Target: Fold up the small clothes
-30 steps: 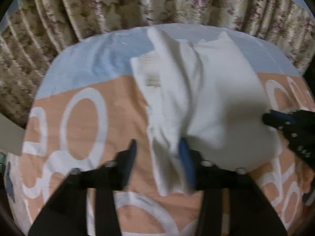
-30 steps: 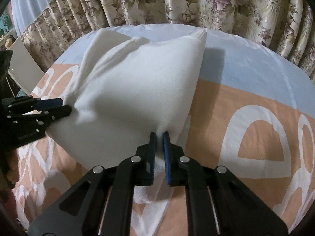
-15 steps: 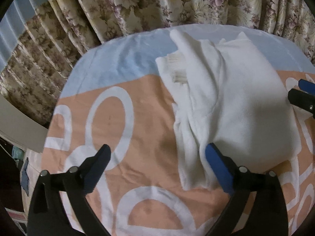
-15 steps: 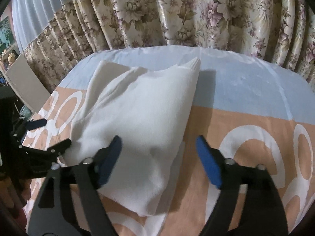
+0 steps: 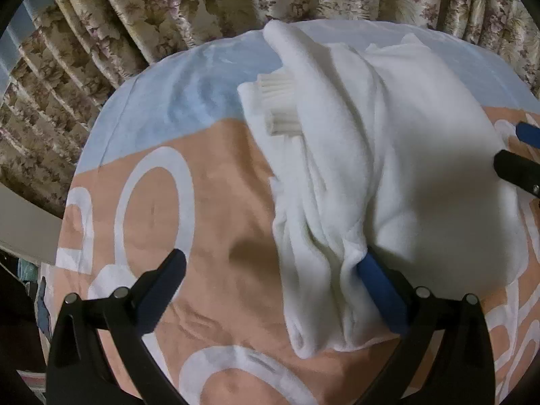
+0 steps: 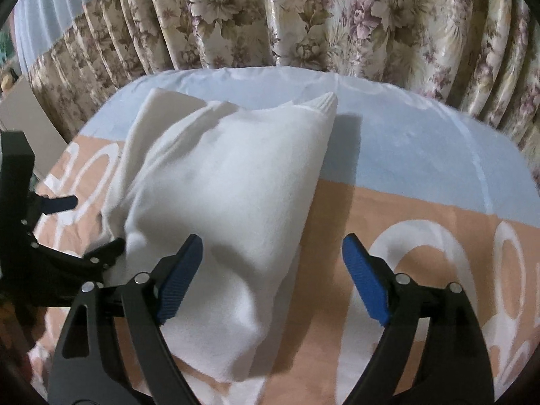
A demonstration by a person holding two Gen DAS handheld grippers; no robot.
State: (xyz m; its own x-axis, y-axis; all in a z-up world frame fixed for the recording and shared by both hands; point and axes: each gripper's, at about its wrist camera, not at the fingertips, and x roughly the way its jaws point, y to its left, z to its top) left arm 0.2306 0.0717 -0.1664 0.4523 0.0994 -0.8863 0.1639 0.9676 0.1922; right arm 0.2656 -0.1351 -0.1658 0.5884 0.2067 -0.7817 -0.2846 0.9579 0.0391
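Observation:
A white knit garment (image 5: 388, 175) lies folded on the bed, its ribbed cuff (image 5: 280, 104) showing at the far left side. My left gripper (image 5: 270, 270) is open over the garment's near left edge, its right finger (image 5: 378, 287) touching the bunched fabric. In the right wrist view the garment (image 6: 229, 195) lies in a thick folded bundle. My right gripper (image 6: 273, 270) is open, its jaws astride the bundle's near right edge and holding nothing. Each gripper shows at the edge of the other's view.
The bed cover (image 5: 175, 202) is orange with white rings and a pale blue band (image 6: 405, 148) at the far side. Floral curtains (image 6: 303, 17) hang close behind the bed. The bed's left edge drops off toward a pale board (image 5: 20, 219).
Both grippers have opened and let go of the garment, then drawn back a little. The garment has settled onto the bed in its folded shape.

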